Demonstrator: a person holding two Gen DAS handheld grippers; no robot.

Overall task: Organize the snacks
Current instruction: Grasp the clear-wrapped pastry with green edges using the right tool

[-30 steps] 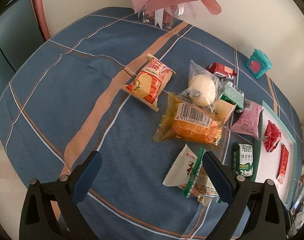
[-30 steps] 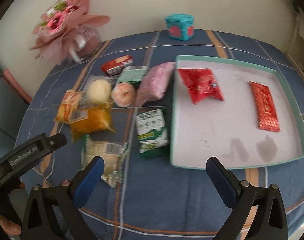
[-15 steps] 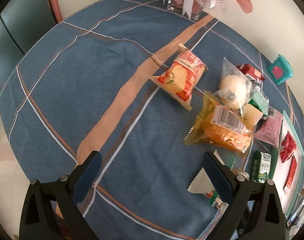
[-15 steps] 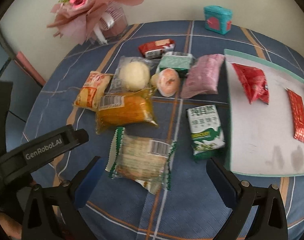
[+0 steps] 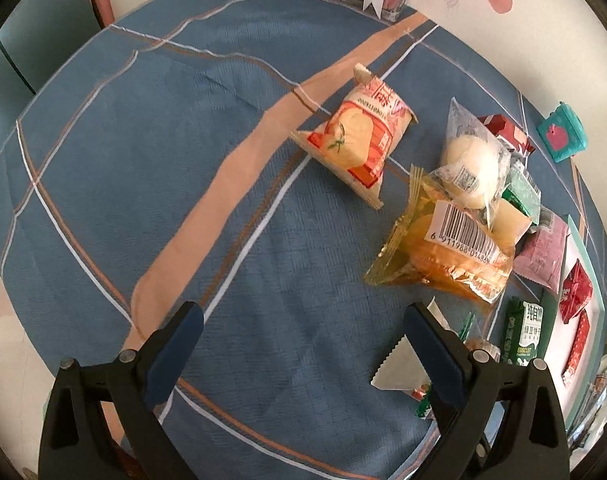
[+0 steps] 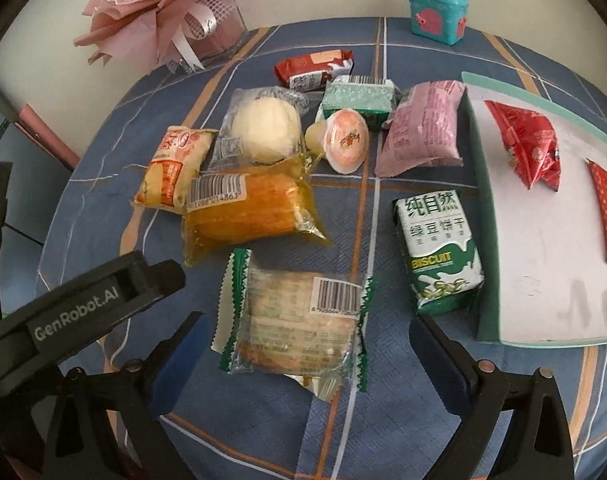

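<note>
Several snacks lie on the blue plaid tablecloth. In the right wrist view my right gripper (image 6: 303, 340) is open and empty, its jaws on either side of a clear green-edged cracker pack (image 6: 295, 320). Beyond lie a yellow corn pack (image 6: 247, 208), a green biscuit box (image 6: 439, 248), a pink pack (image 6: 423, 128) and a white bun (image 6: 267, 128). A teal-rimmed white tray (image 6: 487, 216) at right holds two red packets (image 6: 527, 144). My left gripper (image 5: 303, 340) is open and empty over bare cloth, left of the corn pack (image 5: 443, 248) and below an orange bread pack (image 5: 355, 140).
A pink bouquet (image 6: 163, 4) in a glass holder stands at the table's back left. A teal box (image 6: 437, 14) sits at the back by the wall. The left gripper's body (image 6: 75, 304) shows at lower left of the right wrist view.
My right gripper has moved left and closer, from facing the tray to straddling the cracker pack. My left gripper has shifted left, so the snacks slid to the right of its view.
</note>
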